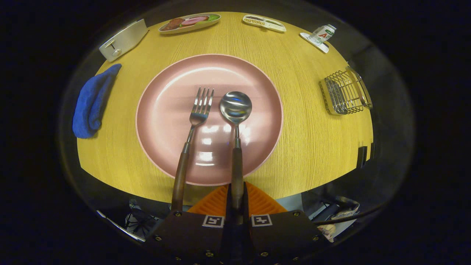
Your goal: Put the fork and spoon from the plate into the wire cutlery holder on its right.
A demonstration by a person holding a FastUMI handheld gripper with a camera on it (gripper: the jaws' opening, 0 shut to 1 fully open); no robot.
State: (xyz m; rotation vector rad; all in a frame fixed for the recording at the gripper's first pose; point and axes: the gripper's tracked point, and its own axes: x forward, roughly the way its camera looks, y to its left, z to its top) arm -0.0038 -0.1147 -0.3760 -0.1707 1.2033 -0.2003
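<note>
The hand-held gripper (237,206) pinches the spoon (236,121) by its wooden handle, the bowl ahead on the pink plate (162,110). Just left lies the fork (194,129). Both look stiff and light, best taken by the handle. The wire cutlery holder (345,94) stands far right on the surface (305,147).

Your gripper (236,206) has its fingers closed on the spoon (236,110) handle, both pressing it. The spoon runs forward from between them onto the plate (162,106), bowl near the plate's middle. The fork (197,117) lies just left of the spoon, nearly parallel, its handle overhanging the plate's near rim. The plate sits mid-table (301,147). A folded cloth (92,101) lies left of the plate; the wire cutlery holder (345,92) stands well right of it. Beyond the plate, along the far edge: a box (123,39), an oval dish (189,23), a small tray (264,23), a bottle (322,34).
</note>
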